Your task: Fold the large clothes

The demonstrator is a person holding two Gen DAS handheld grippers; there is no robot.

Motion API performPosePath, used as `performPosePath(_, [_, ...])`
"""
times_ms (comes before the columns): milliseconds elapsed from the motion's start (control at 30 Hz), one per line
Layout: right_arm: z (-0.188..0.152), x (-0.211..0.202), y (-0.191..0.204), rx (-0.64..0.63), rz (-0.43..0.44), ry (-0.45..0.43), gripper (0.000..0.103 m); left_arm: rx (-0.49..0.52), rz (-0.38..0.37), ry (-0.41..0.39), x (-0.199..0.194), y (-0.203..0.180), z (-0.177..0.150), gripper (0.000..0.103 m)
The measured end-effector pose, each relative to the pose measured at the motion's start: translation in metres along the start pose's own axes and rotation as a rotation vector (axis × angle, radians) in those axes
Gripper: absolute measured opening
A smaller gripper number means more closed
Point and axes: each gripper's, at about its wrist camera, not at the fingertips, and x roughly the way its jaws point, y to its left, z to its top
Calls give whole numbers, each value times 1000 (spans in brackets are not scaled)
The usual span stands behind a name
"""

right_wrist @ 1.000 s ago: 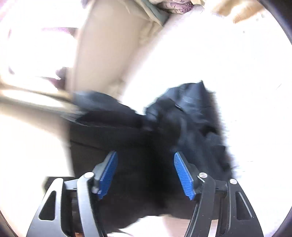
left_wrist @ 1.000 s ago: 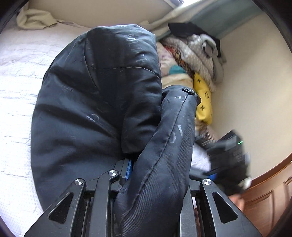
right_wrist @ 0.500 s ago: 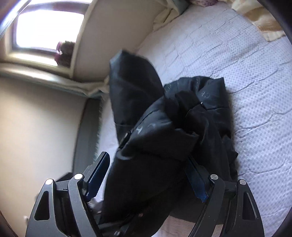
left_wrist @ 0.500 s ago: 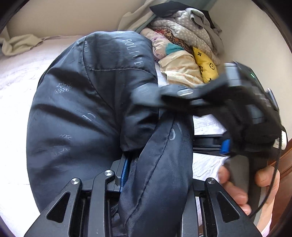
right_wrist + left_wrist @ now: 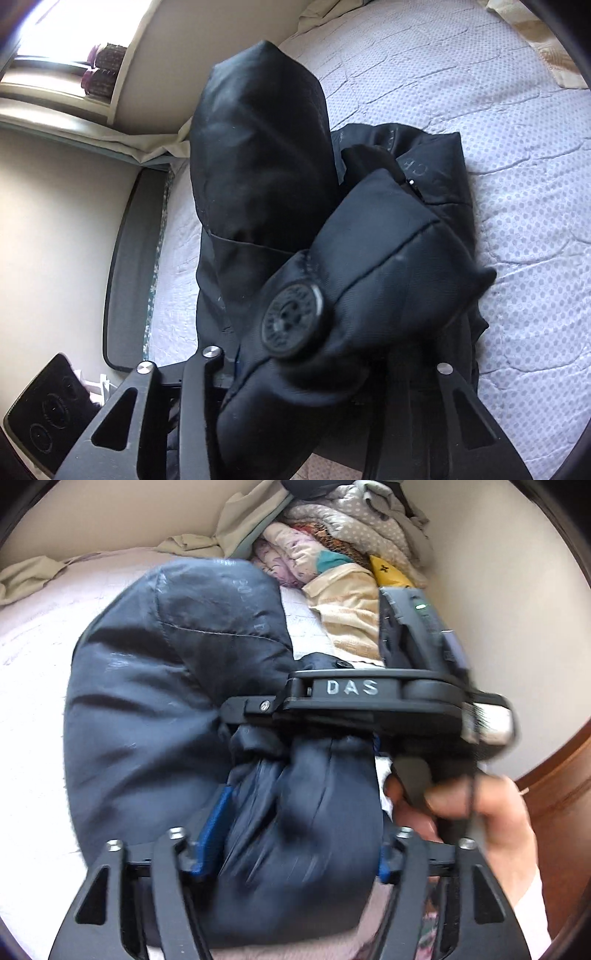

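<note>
A dark navy padded jacket point(image 5: 170, 686) lies bunched on a bed with a white textured bedspread point(image 5: 33, 686), and both tools have a grip on it. In the left wrist view, a thick roll of the jacket fills the gap between the fingers of the left gripper point(image 5: 291, 834); the blue pads sit wide apart but press against the fabric on both sides, so the left gripper holds that fold. Just above it, the right gripper point(image 5: 258, 716) reaches in from the right, its black body marked "DAS", and its tip is clamped on the same bundle of cloth. The person's right hand point(image 5: 472, 812) wraps the handle of that tool at the right edge of the view.

In the right wrist view the jacket point(image 5: 258, 166) rises in a tall hump over the bedspread point(image 5: 517, 184), and a padded flap with a large round black button point(image 5: 291, 319) drapes over the right gripper point(image 5: 332, 373). The fabric covers the pads, yet the finger arms stand close on the cloth, which is pinched between them.

Behind the jacket, against the cream wall, a heap of mixed clothes point(image 5: 343, 554) is piled at the head of the bed, including a polka-dot grey piece and a pale yellow one. A window sill point(image 5: 55, 99) shows at the upper left of the right wrist view.
</note>
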Motion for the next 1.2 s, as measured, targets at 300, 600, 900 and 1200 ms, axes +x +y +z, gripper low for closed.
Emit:
performPosePath(300, [20, -10, -15, 81, 18, -57, 30, 110, 151, -115, -60, 23, -64, 89])
performPosePath(600, [11, -27, 0, 36, -9, -101, 29, 186, 389, -86, -2, 40, -96, 93])
performPosePath(900, [-5, -67, 13, -58, -59, -175, 23, 154, 450, -19, 15, 53, -109, 93])
performPosePath(1200, [-15, -80, -29, -2, -117, -197, 23, 89, 380, 16, 30, 62, -105, 93])
